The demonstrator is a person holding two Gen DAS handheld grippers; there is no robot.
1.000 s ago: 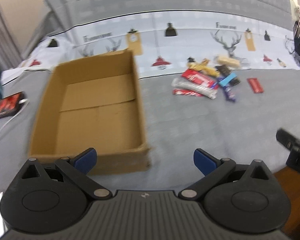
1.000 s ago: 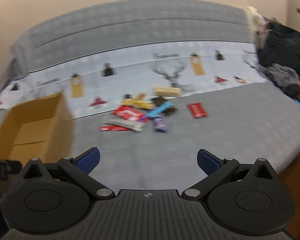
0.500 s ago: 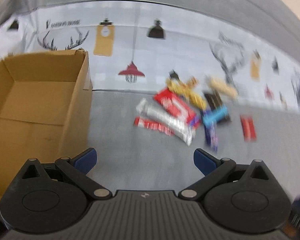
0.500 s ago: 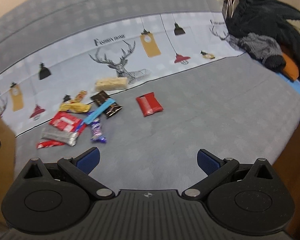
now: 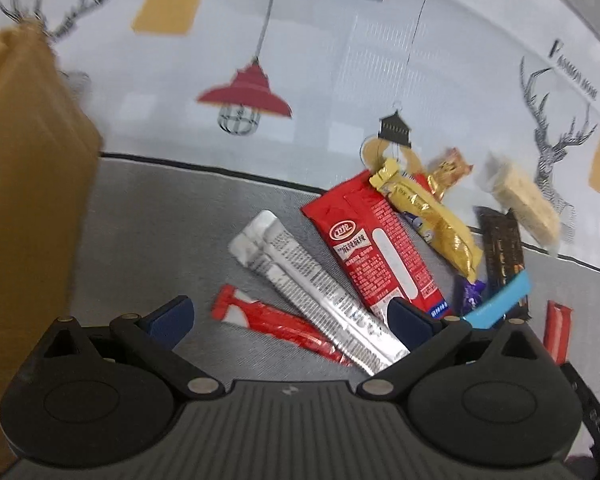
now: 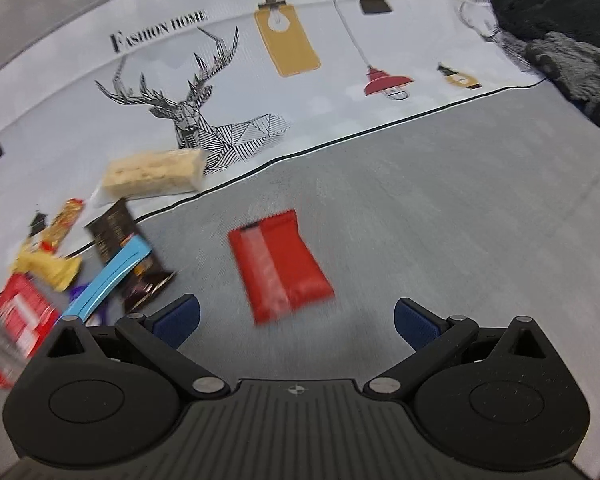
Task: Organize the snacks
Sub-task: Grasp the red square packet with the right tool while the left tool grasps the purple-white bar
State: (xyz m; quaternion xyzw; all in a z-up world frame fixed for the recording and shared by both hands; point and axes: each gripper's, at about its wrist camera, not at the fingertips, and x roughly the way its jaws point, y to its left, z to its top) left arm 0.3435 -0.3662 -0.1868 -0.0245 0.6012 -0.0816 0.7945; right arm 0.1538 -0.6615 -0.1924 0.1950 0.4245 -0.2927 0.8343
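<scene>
Several wrapped snacks lie on the grey bedspread. My left gripper point(image 5: 289, 317) is open just above a thin red stick pack point(image 5: 276, 325) and a long silver pack point(image 5: 314, 292). Beyond them lie a red packet point(image 5: 374, 245), a yellow bar point(image 5: 432, 220), a pale bar point(image 5: 524, 210), a dark bar point(image 5: 500, 248) and a blue stick point(image 5: 500, 302). The cardboard box point(image 5: 24, 184) stands at the left. My right gripper point(image 6: 296, 317) is open with a red pouch point(image 6: 278, 264) lying between and just ahead of its fingers. The pale bar point(image 6: 154, 174) and dark bar point(image 6: 120, 240) lie to its left.
A white printed sheet point(image 6: 300, 80) with deer and lamps covers the far part of the bed. Dark clothing point(image 6: 572, 32) is heaped at the far right. Bare grey cloth point(image 6: 460, 200) stretches right of the red pouch.
Both grippers have moved forward and down toward the bed. The left now hovers over the snack pile, with the box slid to the left edge. The right has closed in on the red pouch.
</scene>
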